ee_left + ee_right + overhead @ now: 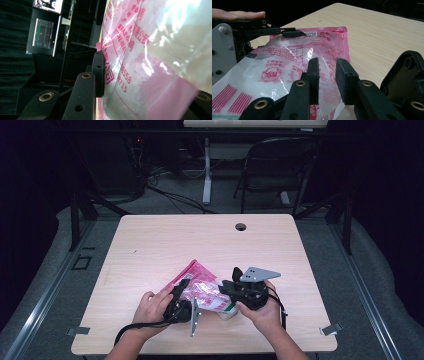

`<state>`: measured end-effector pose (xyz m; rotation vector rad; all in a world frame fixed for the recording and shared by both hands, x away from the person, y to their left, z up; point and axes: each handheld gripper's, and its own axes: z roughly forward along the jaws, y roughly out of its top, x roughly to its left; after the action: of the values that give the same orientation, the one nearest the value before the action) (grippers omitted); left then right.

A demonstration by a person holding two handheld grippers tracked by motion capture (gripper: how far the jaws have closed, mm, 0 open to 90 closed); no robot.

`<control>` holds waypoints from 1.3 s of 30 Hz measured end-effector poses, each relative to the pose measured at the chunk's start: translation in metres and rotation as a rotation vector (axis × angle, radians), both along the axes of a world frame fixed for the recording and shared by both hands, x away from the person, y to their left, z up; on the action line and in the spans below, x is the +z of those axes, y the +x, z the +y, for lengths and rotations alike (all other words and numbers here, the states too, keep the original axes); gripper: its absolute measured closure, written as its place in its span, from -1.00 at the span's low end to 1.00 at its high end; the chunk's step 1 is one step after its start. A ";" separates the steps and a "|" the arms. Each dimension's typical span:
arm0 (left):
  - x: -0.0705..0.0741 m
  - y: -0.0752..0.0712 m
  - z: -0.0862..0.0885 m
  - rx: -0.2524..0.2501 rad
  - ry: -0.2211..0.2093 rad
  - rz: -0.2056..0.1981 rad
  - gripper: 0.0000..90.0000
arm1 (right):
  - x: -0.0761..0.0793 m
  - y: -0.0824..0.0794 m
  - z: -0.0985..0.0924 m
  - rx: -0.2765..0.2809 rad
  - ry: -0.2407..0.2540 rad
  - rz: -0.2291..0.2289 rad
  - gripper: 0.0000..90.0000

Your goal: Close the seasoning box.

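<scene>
Item: clear plastic bag point(202, 287) w/ pink-red print, flat on wooden table point(150, 245), near front edge, between both hands. Far corner solid pink; near end white w/ a green patch.

Writing: red Chinese characters in rows, mostly too small or mirrored to read. Left gripper view: digits "558" and "715" legible on bag point(150, 62), leading digits cut off by fold; rest glare-washed. Right gripper view: round red logo w/ characters, small barcode-type label at top pink edge, red stripe blocks at lower left of bag point(294, 60). No brand name readable.

Left gripper point(181, 295): held in left hand point(152, 306), at bag's left side, grey plate hanging toward table edge. One jaw pressed against the film in own view, other jaw hidden behind bag; seems clamped on bag. Seen also from right gripper view point(287, 32), jaw tip lying on bag's top edge.

Right gripper point(237, 277): held in right hand point(262, 312), at bag's right side, grey plate on top. Jaws point(327, 80) slightly apart, narrow gap, bag film showing between; grip on film — cannot tell.

Background: dark room, folding chair point(277, 165) beyond table, cable hole point(241, 226) near far edge.
</scene>
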<state>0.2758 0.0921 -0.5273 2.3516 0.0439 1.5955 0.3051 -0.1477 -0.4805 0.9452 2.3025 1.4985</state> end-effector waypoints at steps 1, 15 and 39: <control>0.000 0.000 0.000 0.000 -0.004 0.001 0.63 | 0.000 0.000 0.000 -0.003 -0.005 -0.005 0.58; -0.002 0.001 0.005 0.005 -0.074 0.055 0.63 | 0.005 -0.001 -0.003 -0.022 0.023 -0.014 0.40; -0.015 0.006 0.015 0.023 -0.239 0.183 0.63 | 0.008 -0.002 -0.006 -0.054 0.038 -0.042 0.36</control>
<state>0.2815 0.1072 -0.5419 2.3065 0.2860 1.2987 0.3026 -0.1535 -0.4722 0.9691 2.2092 1.5298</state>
